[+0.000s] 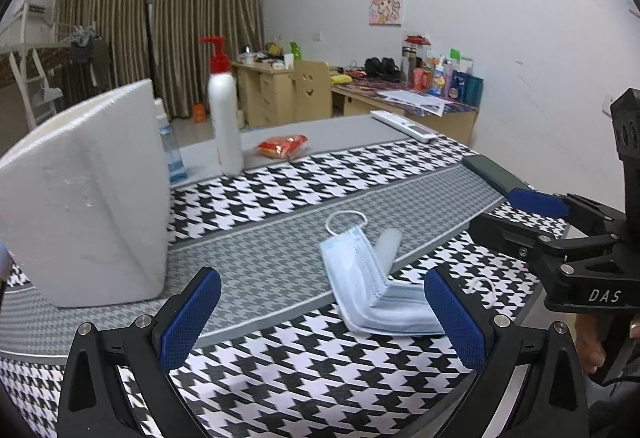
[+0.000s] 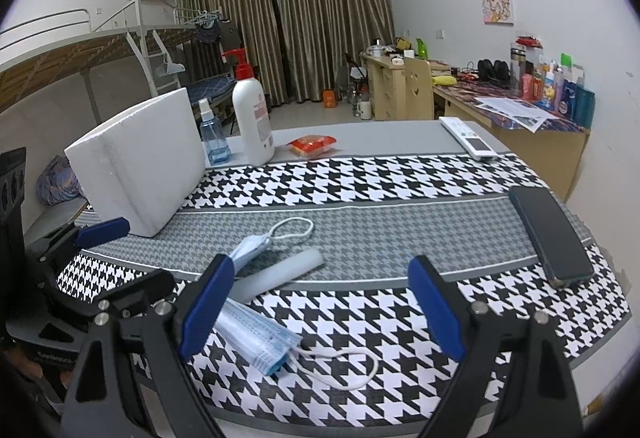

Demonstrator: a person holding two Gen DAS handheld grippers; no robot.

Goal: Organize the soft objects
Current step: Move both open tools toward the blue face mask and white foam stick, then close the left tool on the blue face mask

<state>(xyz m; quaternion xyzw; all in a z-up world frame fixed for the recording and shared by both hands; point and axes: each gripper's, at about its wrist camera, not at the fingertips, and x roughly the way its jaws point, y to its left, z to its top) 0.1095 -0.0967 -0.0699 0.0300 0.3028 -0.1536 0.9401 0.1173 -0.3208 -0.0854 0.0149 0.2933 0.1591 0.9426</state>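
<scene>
Lying folded on the houndstooth cloth (image 2: 360, 178), a blue mask (image 1: 368, 290) rests against a pale tube (image 2: 280, 270), near the table's front edge; bare cloth stretches between foam box (image 1: 88, 198) and phone (image 2: 552, 234); left gripper (image 1: 320, 318) and right gripper (image 2: 320, 302) hover spread wide, both empty, their blue fingers (image 1: 188, 318) flanking the mask.

Houndstooth-clothed table (image 2: 360, 178) carries a folded mask (image 2: 256, 342) near, pale tube (image 2: 280, 270), foam box (image 2: 140, 162) left, phone (image 2: 552, 234) right, 2 bottles far.
</scene>
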